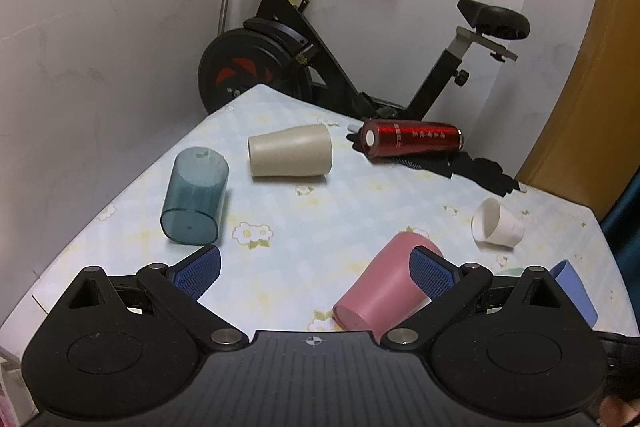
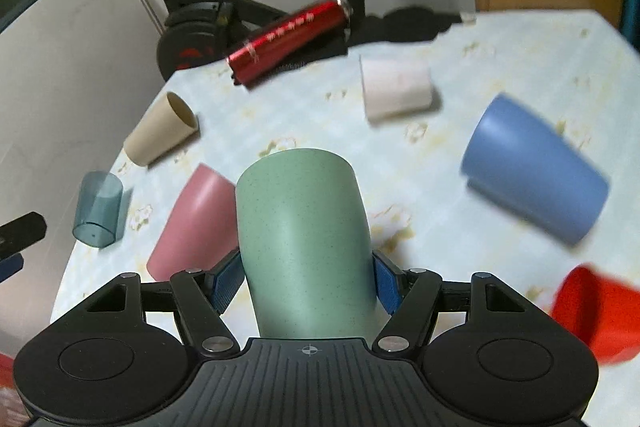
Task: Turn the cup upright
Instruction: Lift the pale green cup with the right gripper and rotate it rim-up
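Floral tabletop (image 1: pixel 360 195) strewn with toppled cups, exercise bike (image 1: pixel 296 39) behind.
Left wrist: left gripper (image 1: pixel 316 267) spread apart, empty, beside the pink cup (image 1: pixel 380 291). Right wrist: right gripper (image 2: pixel 308 281) clamps the green cup (image 2: pixel 300 239).

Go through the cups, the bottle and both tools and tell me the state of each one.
Green cup: gripped by right tool
Left tool: open, holding nothing
Pink cup: on its side
Beige cup: on its side
Teal cup: tipped over
White cup: on its side
Blue cup: on its side
Red bottle: lying down

Flask (image 1: pixel 412 139) behind 2 cups (image 1: pixel 291 153) (image 1: pixel 498 223) (both on their sides) on table (image 1: pixel 320 211).
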### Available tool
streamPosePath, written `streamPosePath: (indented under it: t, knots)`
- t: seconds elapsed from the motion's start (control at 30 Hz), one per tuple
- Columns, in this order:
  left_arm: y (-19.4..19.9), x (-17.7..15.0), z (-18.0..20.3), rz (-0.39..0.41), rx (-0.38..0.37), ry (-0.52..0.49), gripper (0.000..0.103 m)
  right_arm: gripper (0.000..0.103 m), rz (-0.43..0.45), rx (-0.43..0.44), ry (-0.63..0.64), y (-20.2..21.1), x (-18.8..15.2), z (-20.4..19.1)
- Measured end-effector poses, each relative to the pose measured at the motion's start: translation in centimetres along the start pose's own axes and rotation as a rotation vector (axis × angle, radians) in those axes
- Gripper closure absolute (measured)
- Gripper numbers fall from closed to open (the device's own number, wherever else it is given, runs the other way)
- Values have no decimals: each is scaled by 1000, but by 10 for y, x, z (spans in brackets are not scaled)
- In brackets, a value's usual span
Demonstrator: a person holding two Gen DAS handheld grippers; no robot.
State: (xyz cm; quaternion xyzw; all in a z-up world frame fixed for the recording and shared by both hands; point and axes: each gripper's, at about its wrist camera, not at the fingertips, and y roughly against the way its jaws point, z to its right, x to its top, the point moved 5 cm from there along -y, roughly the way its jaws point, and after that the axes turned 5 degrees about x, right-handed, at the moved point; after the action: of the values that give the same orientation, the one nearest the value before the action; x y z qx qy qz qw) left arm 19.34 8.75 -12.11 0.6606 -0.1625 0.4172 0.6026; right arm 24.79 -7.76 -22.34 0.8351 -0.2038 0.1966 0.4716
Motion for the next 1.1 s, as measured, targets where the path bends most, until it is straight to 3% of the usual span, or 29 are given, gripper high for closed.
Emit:
streamPosePath:
  t: [0.27, 0.47, 0.57, 0.73, 0.9, 1.0, 1.1]
  knots:
    - [-4, -4, 3, -17, -15, -20, 2, 39, 4, 1, -54, -25, -8, 7]
    - [-4, -7, 8, -29, -39, -30, 2, 37, -66, 28, -80, -41, -16, 11]
    - [-6, -9, 11, -40, -59, -31, 2, 28, -54, 59, -83, -35, -14, 11]
    - [-10, -15, 23, -67, -111, -28, 2, 23, 64, 72, -22, -3, -3, 8]
    - [-18, -24, 48, -118, -168, -60, 6, 22, 196, -63, 137, 34, 8, 12]
    - [-24, -29, 67, -139, -197, -101, 6, 20, 238, -124, 255, 50, 10, 10]
    - [-33, -34, 84, -158, -214, -134, 6, 18, 261, -163, 285, 62, 12, 17]
